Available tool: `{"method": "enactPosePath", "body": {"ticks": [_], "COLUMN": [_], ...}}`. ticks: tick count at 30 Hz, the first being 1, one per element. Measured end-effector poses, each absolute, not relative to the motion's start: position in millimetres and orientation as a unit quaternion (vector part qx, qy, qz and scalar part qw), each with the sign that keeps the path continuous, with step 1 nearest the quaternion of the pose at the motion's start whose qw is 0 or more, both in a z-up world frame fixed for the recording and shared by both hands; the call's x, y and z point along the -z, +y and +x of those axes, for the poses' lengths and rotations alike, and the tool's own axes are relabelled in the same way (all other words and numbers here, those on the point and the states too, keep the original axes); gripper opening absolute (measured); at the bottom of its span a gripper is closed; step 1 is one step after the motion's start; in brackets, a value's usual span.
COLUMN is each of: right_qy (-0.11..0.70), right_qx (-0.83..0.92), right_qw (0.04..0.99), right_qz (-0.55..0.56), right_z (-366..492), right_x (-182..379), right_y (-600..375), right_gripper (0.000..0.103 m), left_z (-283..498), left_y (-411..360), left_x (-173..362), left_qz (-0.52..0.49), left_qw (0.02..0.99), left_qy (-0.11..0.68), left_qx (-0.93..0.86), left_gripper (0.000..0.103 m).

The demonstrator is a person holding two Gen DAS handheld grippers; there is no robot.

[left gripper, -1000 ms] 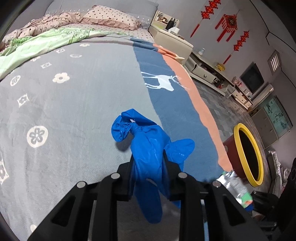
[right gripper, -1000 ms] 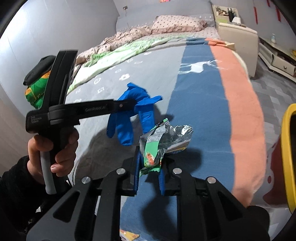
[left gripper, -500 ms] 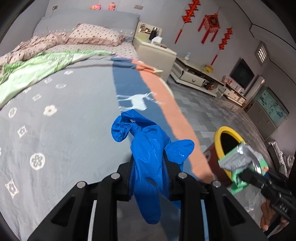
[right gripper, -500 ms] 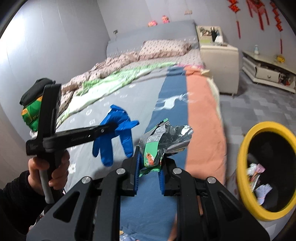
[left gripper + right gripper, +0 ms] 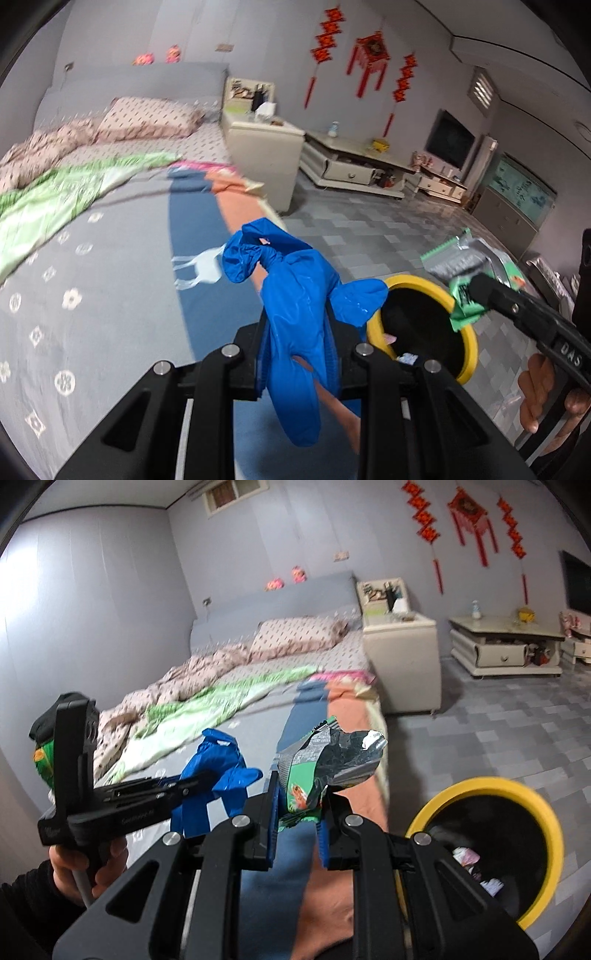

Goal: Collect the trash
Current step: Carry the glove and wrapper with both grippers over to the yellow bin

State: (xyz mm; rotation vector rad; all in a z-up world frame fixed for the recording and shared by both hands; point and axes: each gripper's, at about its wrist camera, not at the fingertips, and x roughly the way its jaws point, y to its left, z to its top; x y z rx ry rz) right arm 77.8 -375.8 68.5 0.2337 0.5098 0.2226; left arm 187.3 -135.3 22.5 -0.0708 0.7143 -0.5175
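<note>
Swinging off the bed [image 5: 110,295], we now have the left gripper [image 5: 295,354] clamped on the blue glove [image 5: 295,314], beside the yellow-rimmed bin [image 5: 463,354]. Rightward, our right gripper [image 5: 297,812] pinches the snack wrapper [image 5: 325,764] near its rim, so dropping looks close. Open floor [image 5: 517,731] lies beyond the bin.

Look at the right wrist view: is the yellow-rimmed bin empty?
No, scraps of litter already lie inside the yellow-rimmed bin.
</note>
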Motion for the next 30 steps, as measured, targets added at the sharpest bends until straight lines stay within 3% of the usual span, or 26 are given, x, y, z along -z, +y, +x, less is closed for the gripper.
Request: {"method": "enactPosePath", "body": {"ticks": [17,30], "right_qy": [0.189,0.239], "right_qx": [-0.009,0.048], "right_qw": [0.974,0.955], "right_qz": [0.126,0.166], "right_z": [44,50], "right_x": [-126,-83], "right_y": [-495,-563], "right_gripper": [0.017,0.018], "left_z": [176,197], "left_y": [-244,-322], "left_x": [-68,-23], "left_qz": [0.016,0.03], "left_qw": [0.901,0.872], "left_qy": [0.305,0.354], "left_qx": [0.307,0.337], "left_gripper": [0.023,0.023]}}
